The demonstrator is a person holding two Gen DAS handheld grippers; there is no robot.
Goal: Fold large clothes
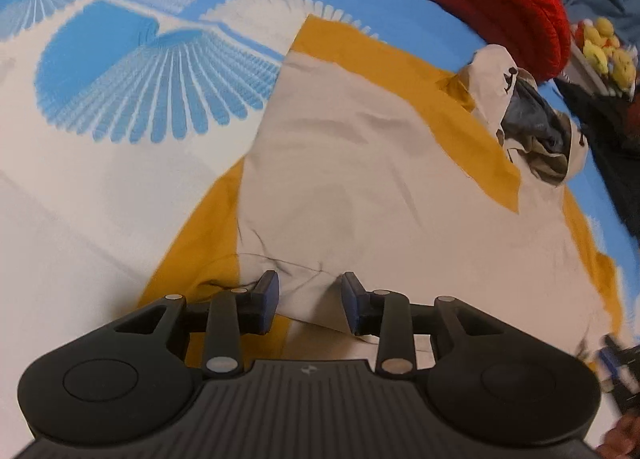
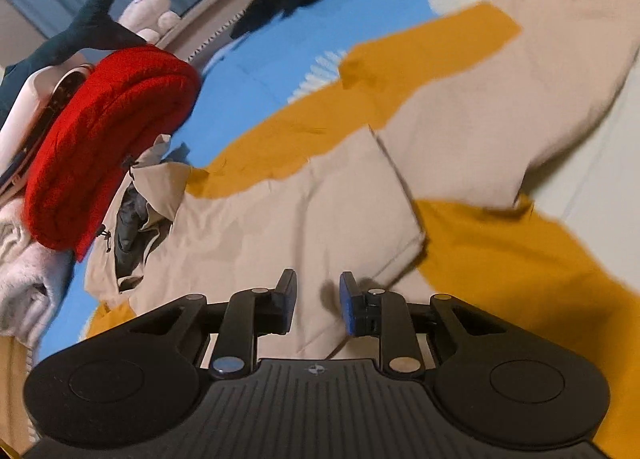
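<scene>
Blue-and-white patterned bedspread (image 1: 120,71) under me, red folded knit (image 2: 108,143) off by the hood, and the beige-and-mustard jacket (image 1: 352,163) lies spread flat across it. My left gripper (image 1: 308,301) hangs parted over the hem, nothing pinched; my right gripper (image 2: 318,301) is released too, jaws apart above beige cloth.
</scene>
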